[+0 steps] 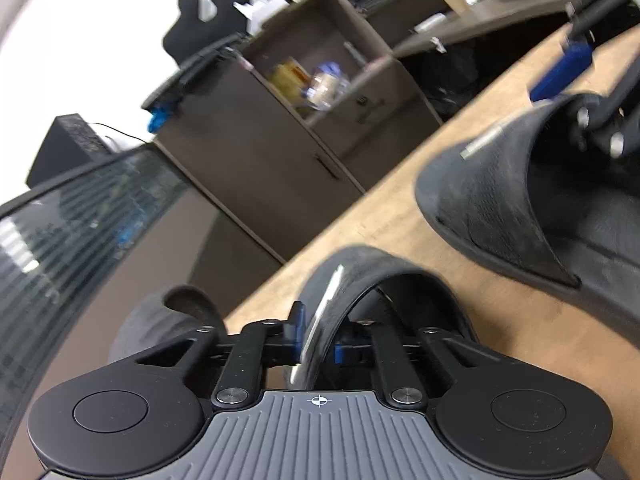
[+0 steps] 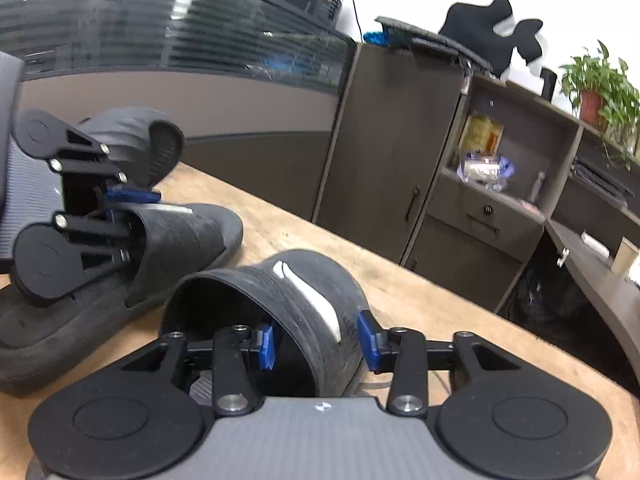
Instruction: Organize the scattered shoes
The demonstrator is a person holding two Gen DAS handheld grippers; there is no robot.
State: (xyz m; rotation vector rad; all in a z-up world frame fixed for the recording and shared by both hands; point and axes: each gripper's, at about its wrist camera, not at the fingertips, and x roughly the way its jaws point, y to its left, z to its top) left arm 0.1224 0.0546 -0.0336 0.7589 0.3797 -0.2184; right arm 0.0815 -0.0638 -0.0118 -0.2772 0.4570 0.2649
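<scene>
Two black slide sandals lie on a wooden table (image 2: 420, 300). My left gripper (image 1: 316, 344) is shut on the strap of one sandal (image 1: 360, 272), pinching it edge-on. It also shows in the right wrist view (image 2: 132, 204), on the left sandal (image 2: 180, 236). My right gripper (image 2: 316, 340) is open, its blue pads either side of the strap of the other sandal (image 2: 304, 296), not pressing it. That sandal shows in the left wrist view (image 1: 500, 200) with the right gripper (image 1: 560, 76) at it.
A grey shoe (image 2: 136, 136) lies behind the left gripper near the table's far edge. Past the table stand a glass partition (image 2: 160, 28), a dark cabinet (image 2: 392, 152) with open shelves, and a potted plant (image 2: 600, 88).
</scene>
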